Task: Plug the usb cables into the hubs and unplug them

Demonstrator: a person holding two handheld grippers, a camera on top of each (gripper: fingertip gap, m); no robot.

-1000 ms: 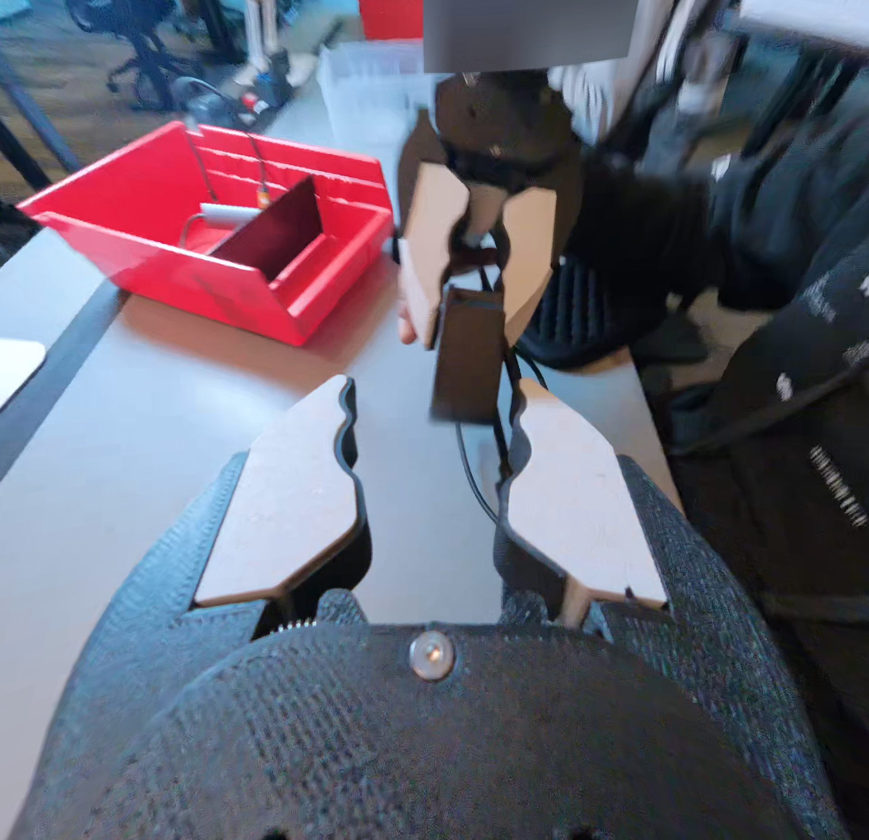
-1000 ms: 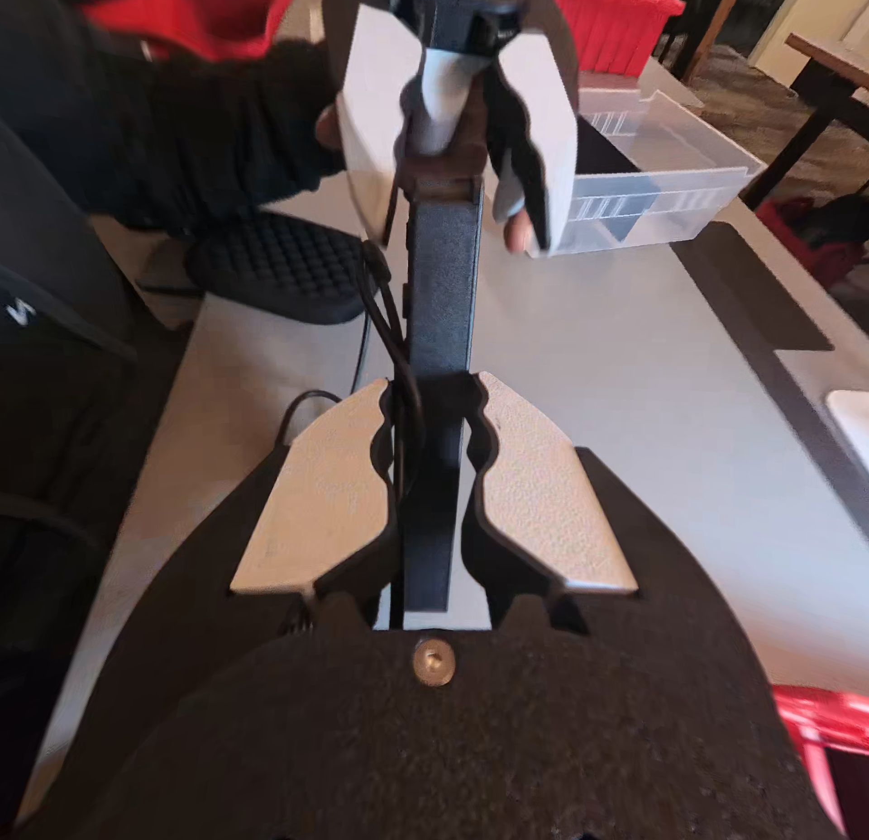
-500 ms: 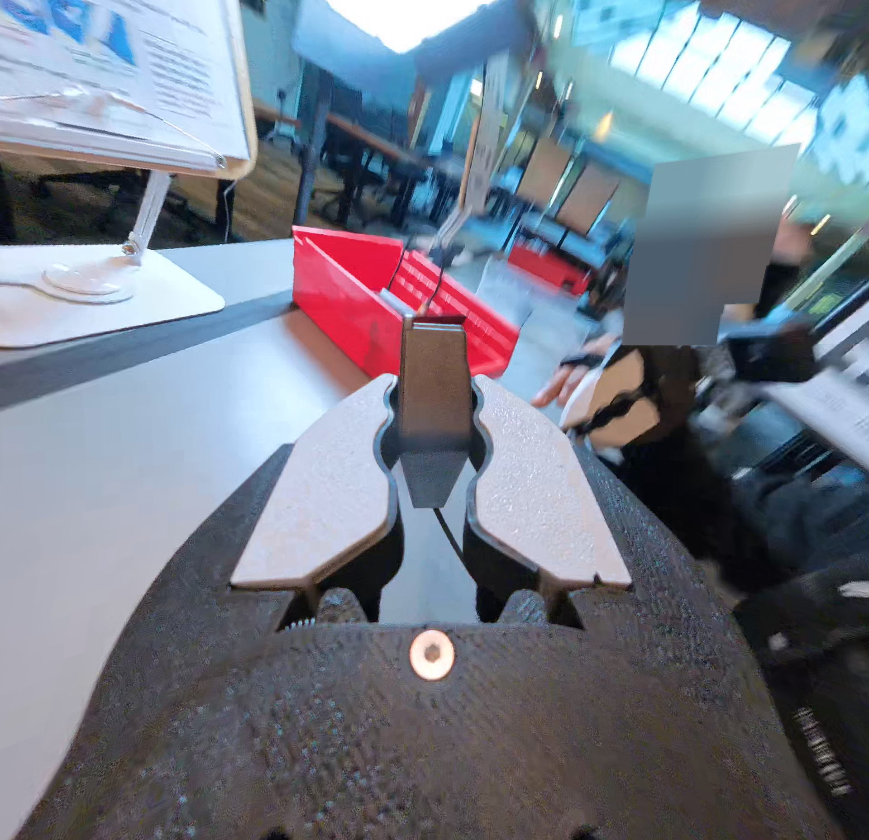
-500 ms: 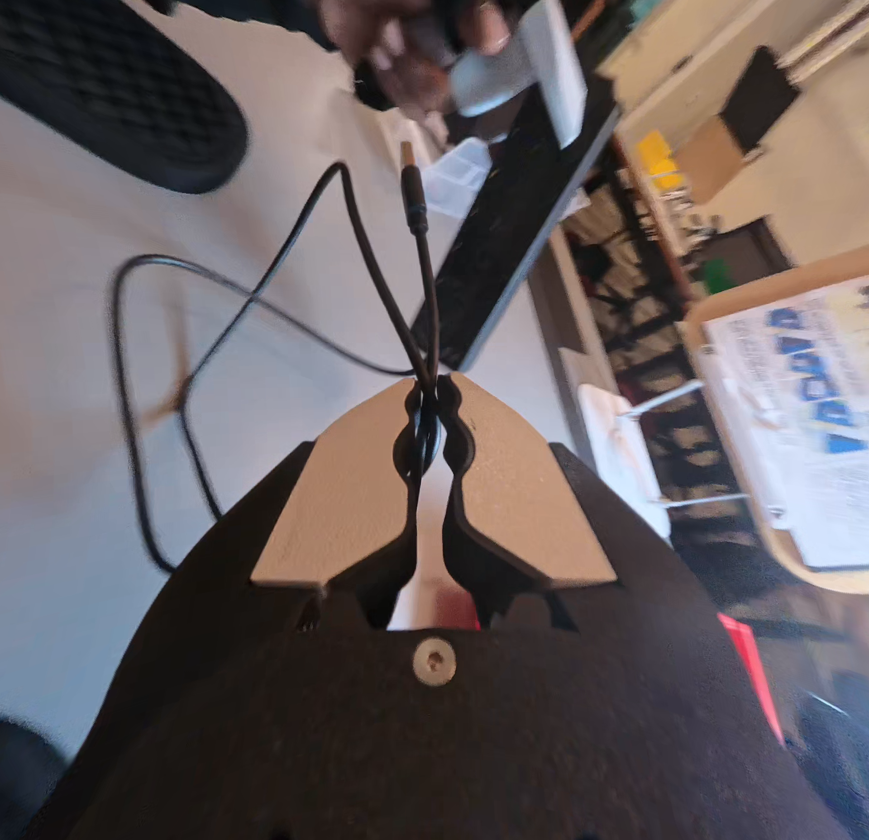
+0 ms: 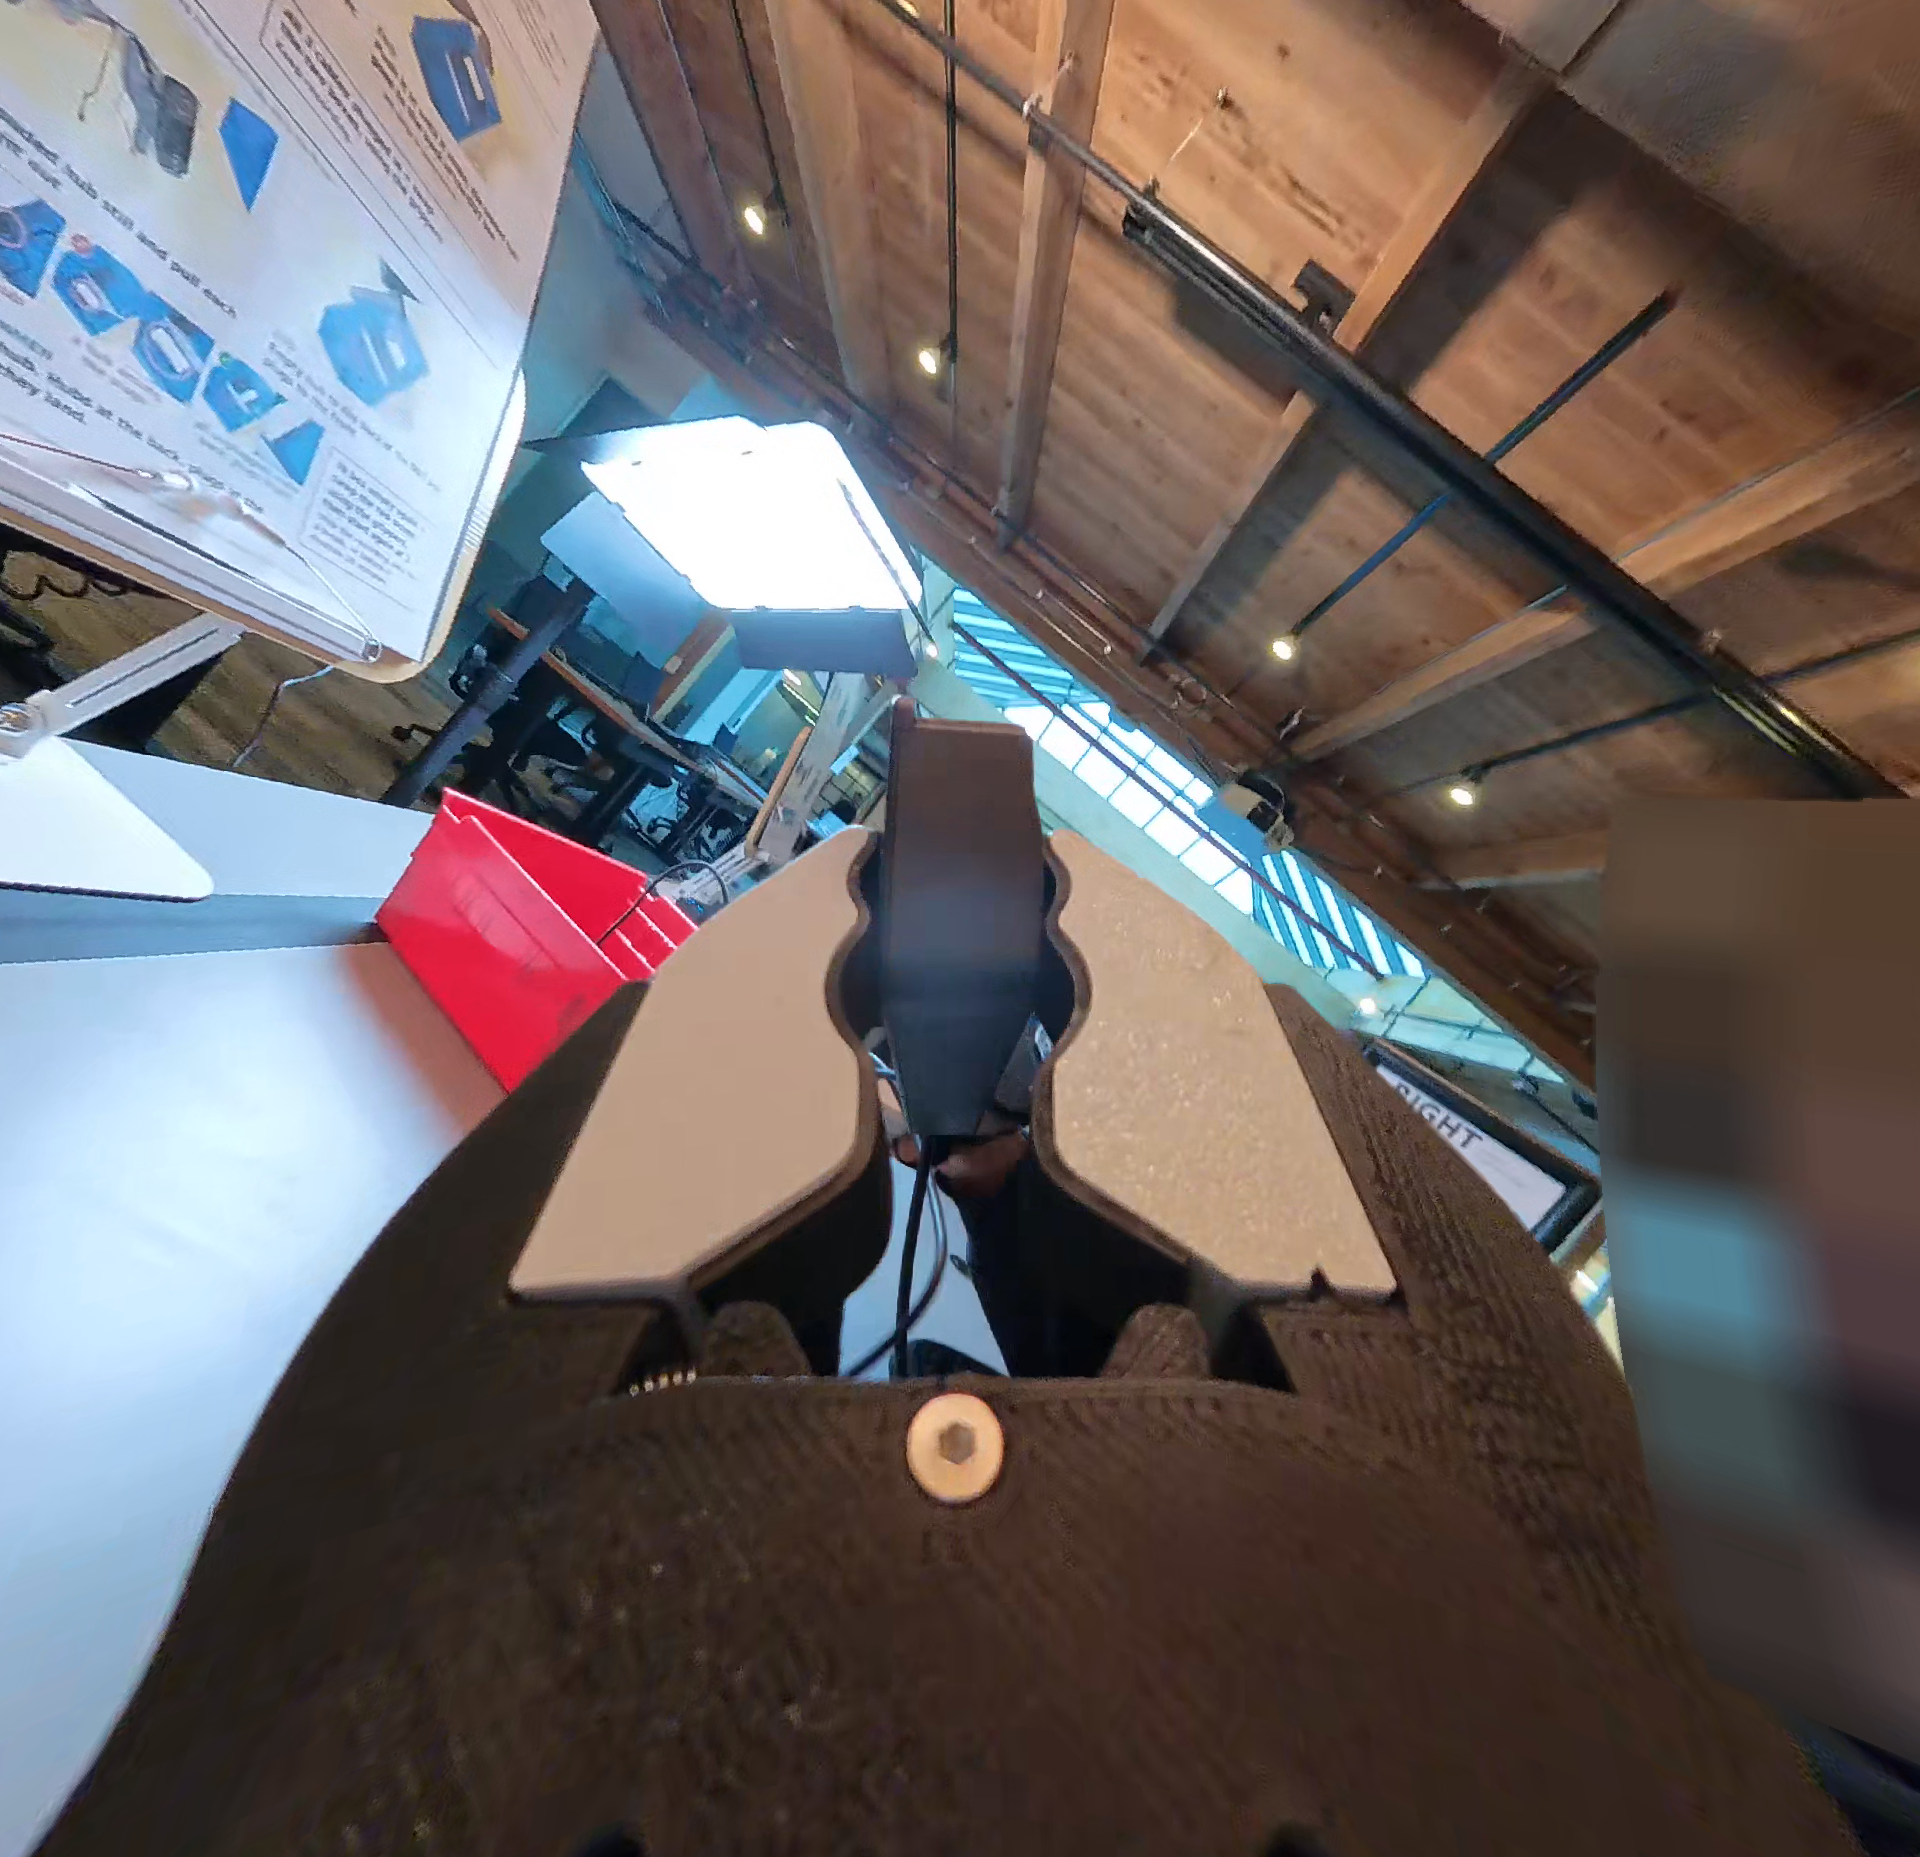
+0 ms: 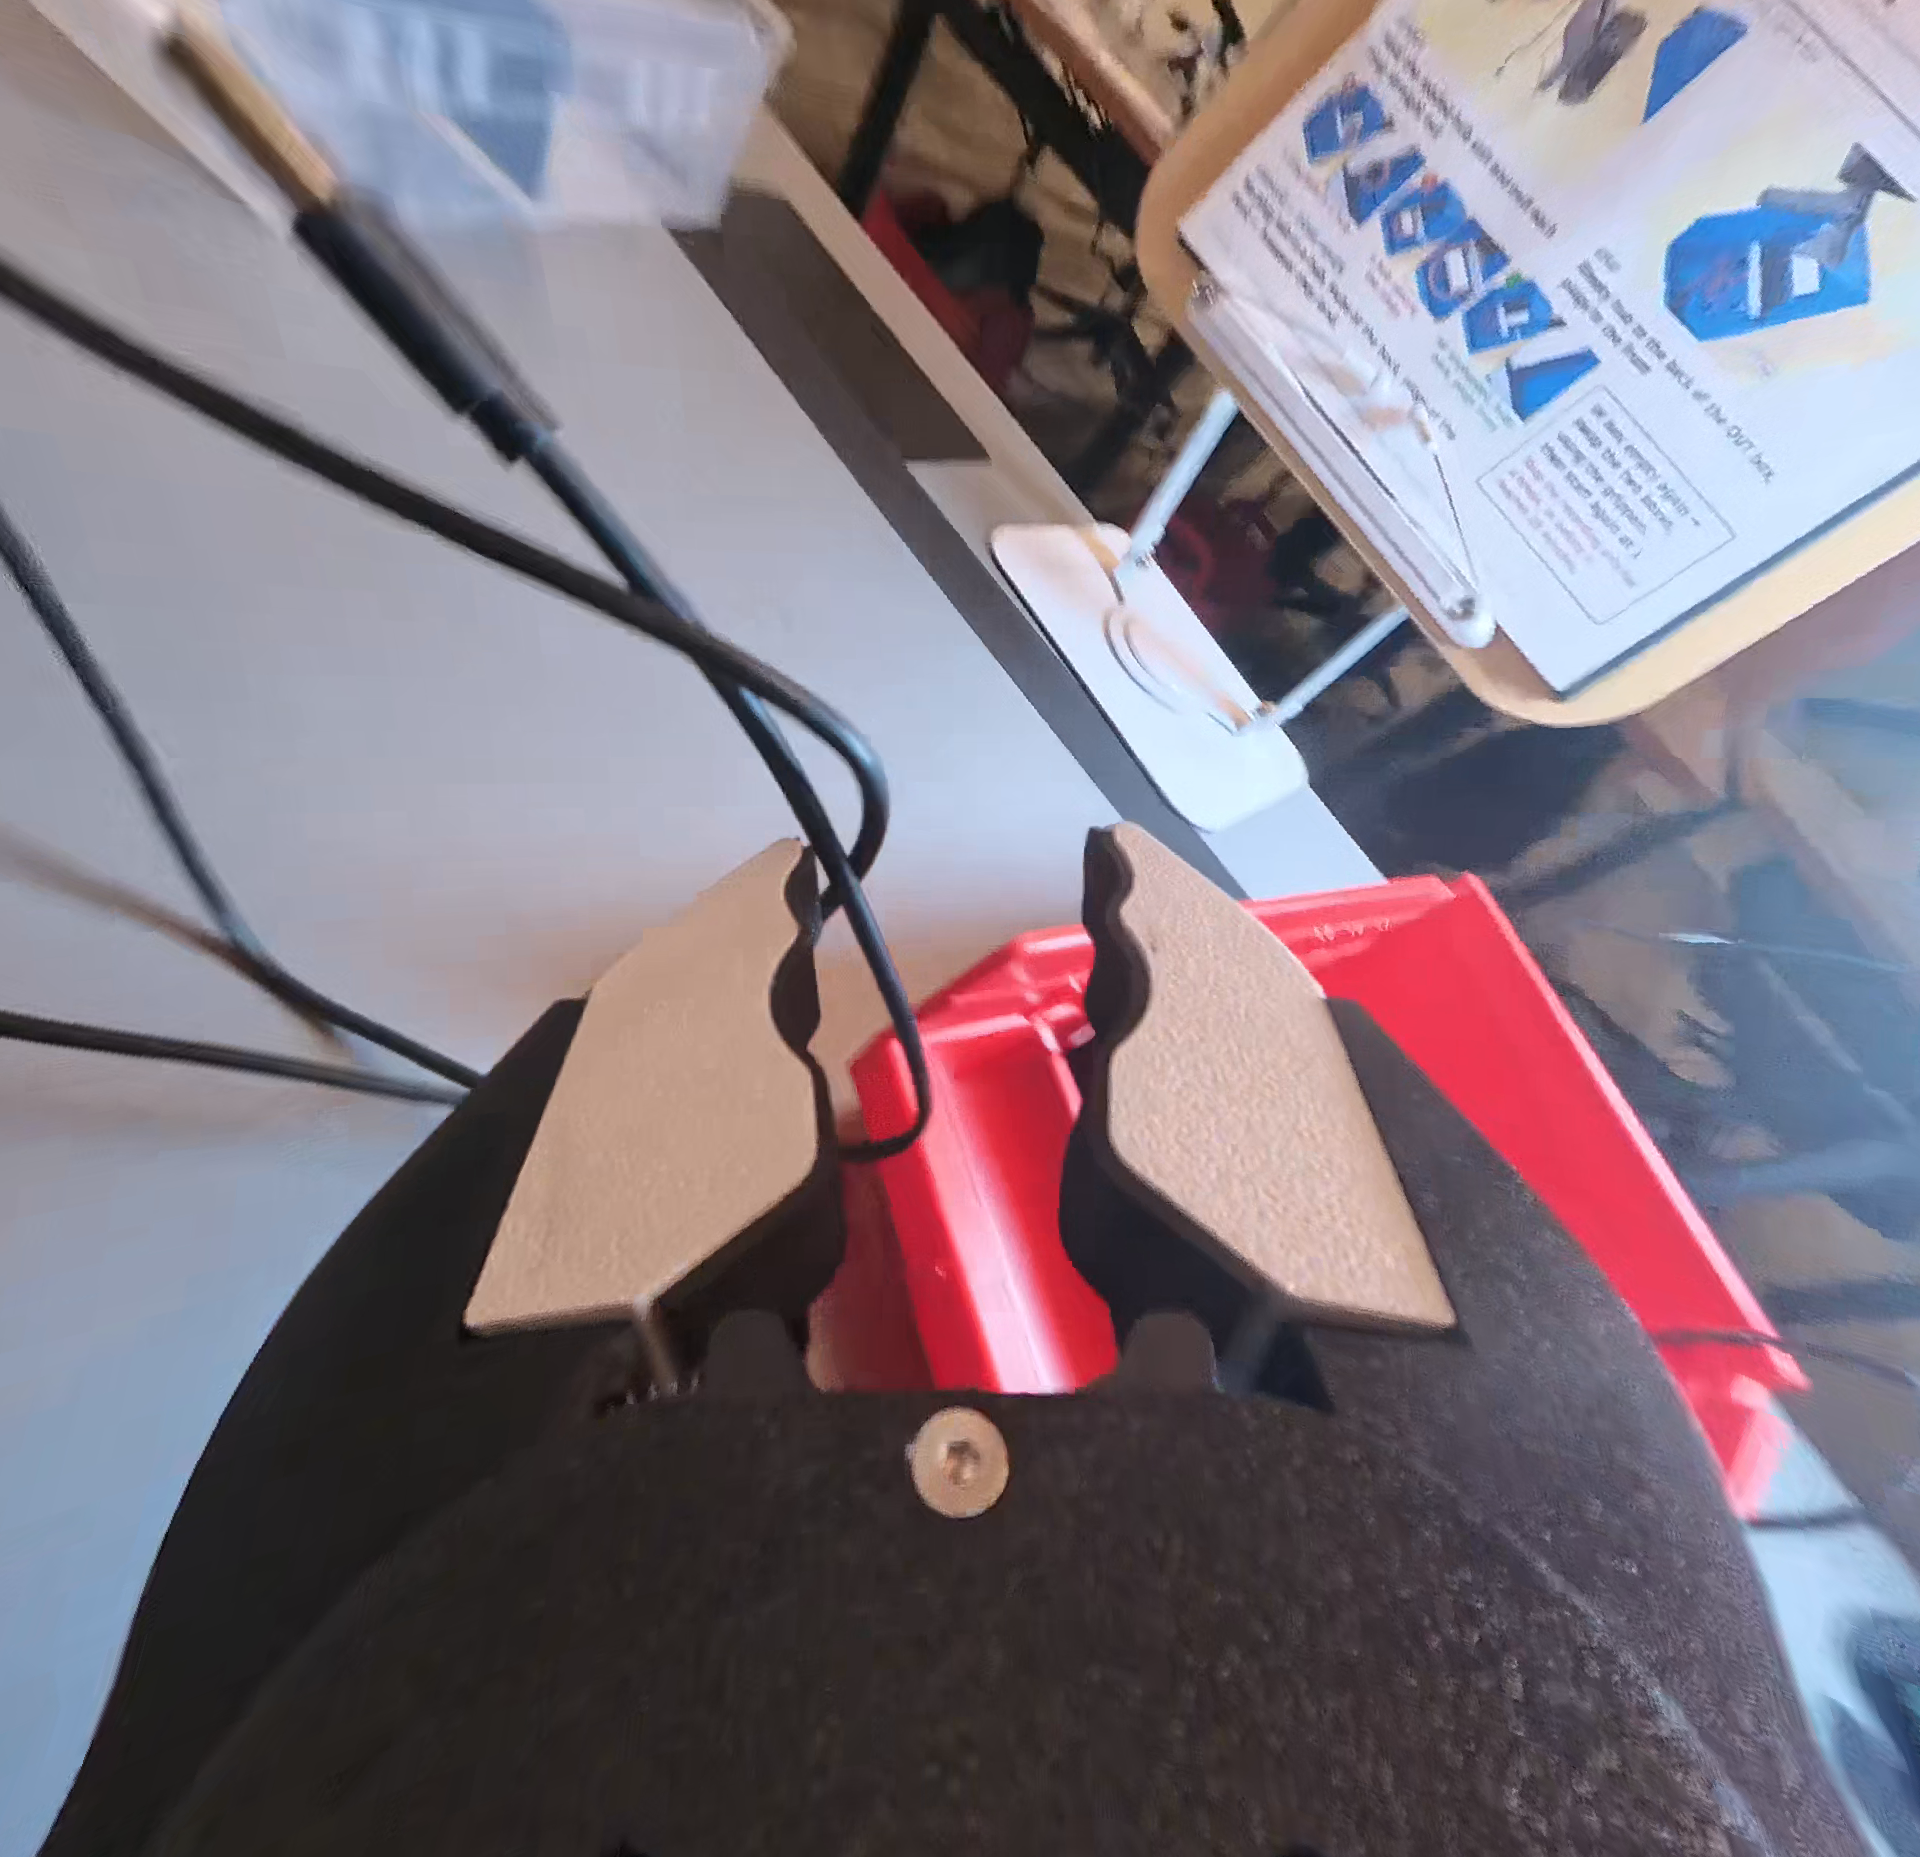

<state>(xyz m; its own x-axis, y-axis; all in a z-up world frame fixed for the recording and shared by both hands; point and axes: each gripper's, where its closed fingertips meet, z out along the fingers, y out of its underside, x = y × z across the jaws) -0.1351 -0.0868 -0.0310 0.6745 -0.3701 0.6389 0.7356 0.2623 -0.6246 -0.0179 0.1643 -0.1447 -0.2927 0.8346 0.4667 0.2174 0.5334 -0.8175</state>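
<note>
My left gripper (image 5: 961, 851) is shut on a black USB hub (image 5: 961, 934), pads pressed on its two sides. It holds the hub upright and tilted up towards the ceiling. The hub's thin black cable (image 5: 912, 1225) hangs down from its tapered end between the fingers. My right gripper (image 6: 948, 846) is open over the white table (image 6: 416, 768). A loop of black cable (image 6: 868, 940) lies against its left finger (image 6: 675, 1059), unclamped. A blurred black USB plug (image 6: 416, 290) with a metal tip sticks out to the upper left.
A red bin (image 6: 1455, 1080) lies under my right gripper; it also shows in the left wrist view (image 5: 499, 934). A clear plastic bin (image 6: 488, 72) stands at the far table edge. An instruction board on a wire stand (image 6: 1558, 301) stands at the right, its white base (image 6: 1143, 654) on the table. My hands' fingertips stand some 30 cm from each other.
The left gripper shut on the hub and tilted it up. The right gripper let go of the hub, shut on the cable, then opened again; the cable now lies loose between its fingers.
</note>
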